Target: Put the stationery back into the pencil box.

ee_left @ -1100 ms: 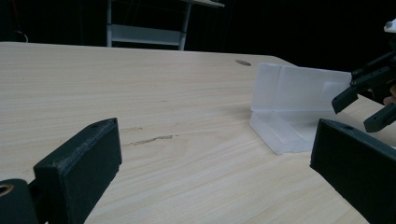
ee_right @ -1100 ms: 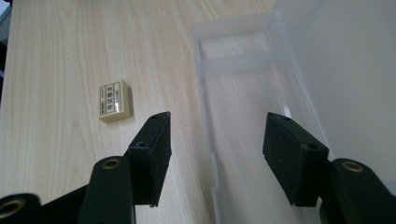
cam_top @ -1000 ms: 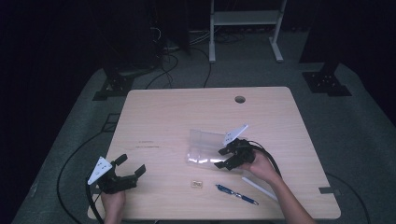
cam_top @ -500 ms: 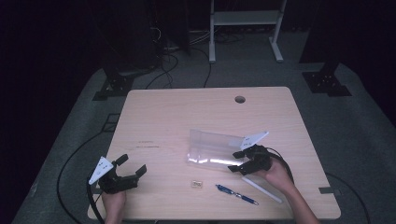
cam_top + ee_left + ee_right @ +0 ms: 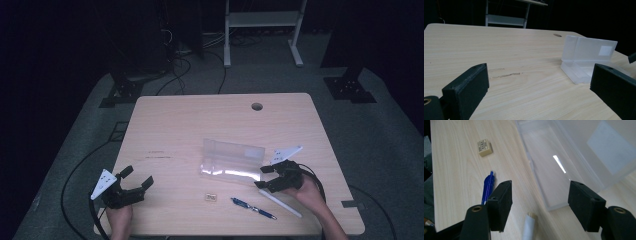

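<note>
The right tool hovers at the near right end of the clear box, its jaws apart after just widening, with nothing between them. The box lies open on the table, lid upright. A white stick, a blue pen and an eraser lie nearby. The left tool, jaws apart and empty, rests near the table's left corner.

Black block jaws with screw holes are being shown on each gripper; grey triangular plates and black cables are being carried behind them.
</note>
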`<action>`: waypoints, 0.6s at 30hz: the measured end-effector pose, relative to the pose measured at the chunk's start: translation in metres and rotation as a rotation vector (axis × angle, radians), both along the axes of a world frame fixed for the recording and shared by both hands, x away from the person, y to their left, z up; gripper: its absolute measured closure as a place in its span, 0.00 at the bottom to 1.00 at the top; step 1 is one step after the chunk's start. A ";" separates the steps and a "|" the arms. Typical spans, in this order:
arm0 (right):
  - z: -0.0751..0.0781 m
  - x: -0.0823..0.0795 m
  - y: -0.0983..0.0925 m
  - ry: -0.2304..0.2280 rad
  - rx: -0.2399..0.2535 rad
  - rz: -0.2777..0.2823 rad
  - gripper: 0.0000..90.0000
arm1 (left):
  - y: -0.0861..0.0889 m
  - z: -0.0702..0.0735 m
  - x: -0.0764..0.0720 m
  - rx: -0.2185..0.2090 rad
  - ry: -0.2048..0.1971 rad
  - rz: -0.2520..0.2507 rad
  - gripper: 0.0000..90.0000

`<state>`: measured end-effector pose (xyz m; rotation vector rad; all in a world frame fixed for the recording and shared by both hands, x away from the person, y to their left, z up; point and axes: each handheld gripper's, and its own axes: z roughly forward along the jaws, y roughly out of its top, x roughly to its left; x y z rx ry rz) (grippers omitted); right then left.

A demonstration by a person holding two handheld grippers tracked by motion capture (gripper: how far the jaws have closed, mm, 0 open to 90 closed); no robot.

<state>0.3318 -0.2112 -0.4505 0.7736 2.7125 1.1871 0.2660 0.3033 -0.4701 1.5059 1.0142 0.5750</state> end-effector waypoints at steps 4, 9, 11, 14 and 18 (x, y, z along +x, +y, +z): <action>-0.004 -0.006 -0.008 0.002 0.007 -0.010 0.39 | -0.003 0.000 0.000 0.007 0.001 -0.007 0.01; -0.004 -0.013 -0.013 0.007 0.011 -0.016 0.39 | -0.003 0.000 0.001 0.013 0.001 -0.006 0.01; -0.003 -0.016 -0.015 -0.002 0.009 -0.015 0.39 | -0.002 0.000 0.001 0.003 0.000 -0.003 0.01; -0.003 -0.019 -0.018 -0.005 0.011 -0.021 0.39 | -0.001 0.000 0.001 0.010 -0.001 -0.004 0.01; -0.006 -0.023 -0.020 -0.003 0.007 -0.030 0.39 | -0.002 0.000 0.001 0.011 0.000 -0.007 0.01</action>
